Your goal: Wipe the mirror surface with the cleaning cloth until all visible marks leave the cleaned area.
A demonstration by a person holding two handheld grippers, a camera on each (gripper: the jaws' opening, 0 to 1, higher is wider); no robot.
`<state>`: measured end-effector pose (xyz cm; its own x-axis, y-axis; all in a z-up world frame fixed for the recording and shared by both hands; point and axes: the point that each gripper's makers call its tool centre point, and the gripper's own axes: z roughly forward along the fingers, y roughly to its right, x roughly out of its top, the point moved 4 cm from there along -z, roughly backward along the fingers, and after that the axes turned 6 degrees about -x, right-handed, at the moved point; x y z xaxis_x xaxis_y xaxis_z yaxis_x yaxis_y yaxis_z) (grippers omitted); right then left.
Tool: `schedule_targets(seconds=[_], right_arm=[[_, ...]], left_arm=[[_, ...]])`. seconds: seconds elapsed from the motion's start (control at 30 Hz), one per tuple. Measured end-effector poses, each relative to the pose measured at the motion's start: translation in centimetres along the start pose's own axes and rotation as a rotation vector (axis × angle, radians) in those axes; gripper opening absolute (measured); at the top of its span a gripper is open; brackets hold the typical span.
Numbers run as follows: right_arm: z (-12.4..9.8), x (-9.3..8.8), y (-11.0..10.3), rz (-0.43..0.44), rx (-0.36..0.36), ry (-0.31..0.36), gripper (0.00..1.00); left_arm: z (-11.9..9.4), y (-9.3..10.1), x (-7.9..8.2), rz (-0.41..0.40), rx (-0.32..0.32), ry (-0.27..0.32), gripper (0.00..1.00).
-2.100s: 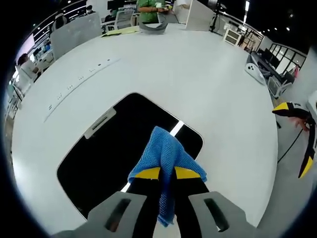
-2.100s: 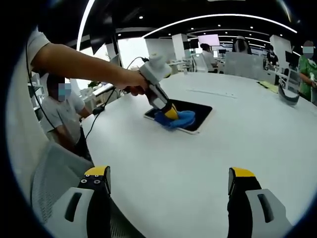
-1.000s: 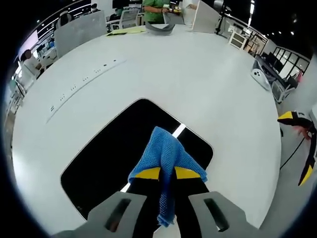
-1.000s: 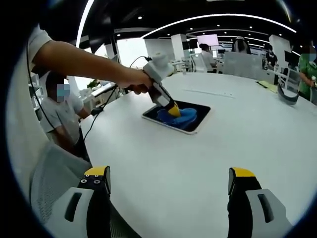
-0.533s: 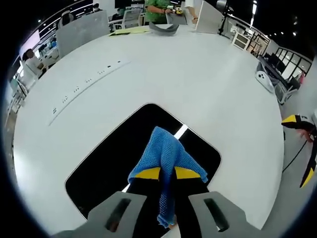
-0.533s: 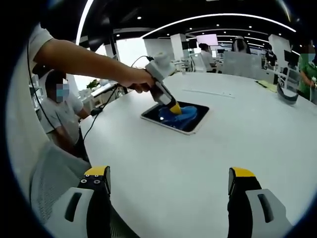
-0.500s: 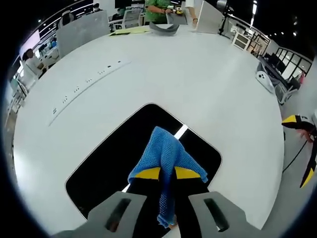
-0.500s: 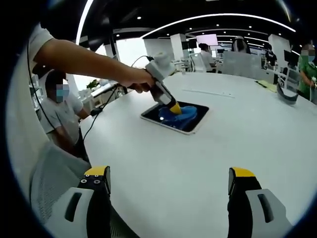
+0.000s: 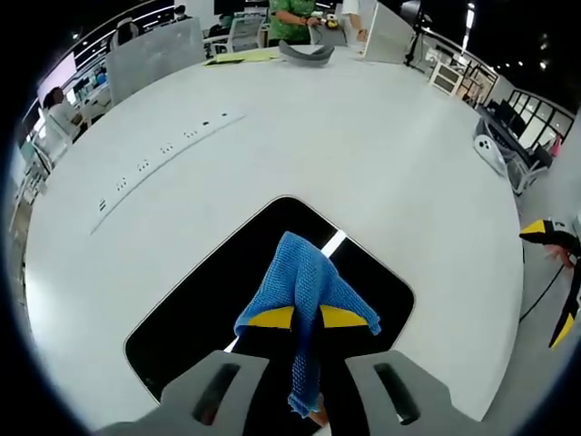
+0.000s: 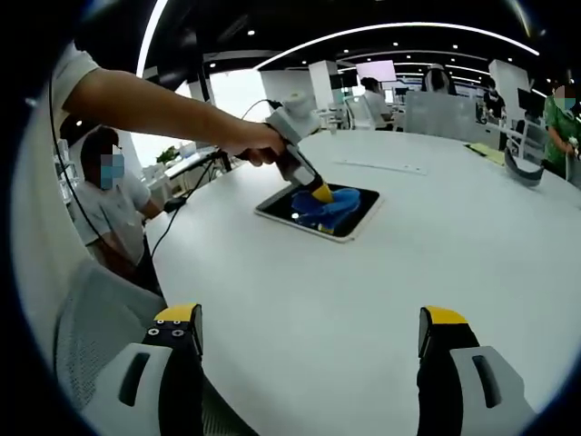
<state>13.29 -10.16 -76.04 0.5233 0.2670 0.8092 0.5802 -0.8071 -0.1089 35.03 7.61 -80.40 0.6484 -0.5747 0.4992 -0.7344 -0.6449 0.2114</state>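
One flat dark mirror with a thin white rim (image 9: 182,300) lies on the big round white table (image 9: 363,154). One blue knitted cleaning cloth (image 9: 304,282) rests on the mirror, pinched tight in the left gripper (image 9: 306,317). The right gripper (image 10: 309,350) hangs well apart from the mirror, jaws wide and holding nothing. The cloth could slip out if pushed hard, or the mirror could slide.

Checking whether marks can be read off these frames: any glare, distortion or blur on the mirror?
Left gripper view: the mirror reads near black, with one bright reflected light strip beside the cloth; fisheye bends the table edge; sharp enough, no marks discernible. Right gripper view: mirror small and oblique, too far for marks; ceiling lights curve strongly.
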Motion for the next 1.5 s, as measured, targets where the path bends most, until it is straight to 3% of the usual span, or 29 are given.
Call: schedule_targets(seconds=[1.5], right_arm=[[0.3,-0.1,0.3,0.008,-0.014,-0.007,0.99]], left_arm=[[0.5,-2.1,1.7,0.009,0.01,0.002,0.07]])
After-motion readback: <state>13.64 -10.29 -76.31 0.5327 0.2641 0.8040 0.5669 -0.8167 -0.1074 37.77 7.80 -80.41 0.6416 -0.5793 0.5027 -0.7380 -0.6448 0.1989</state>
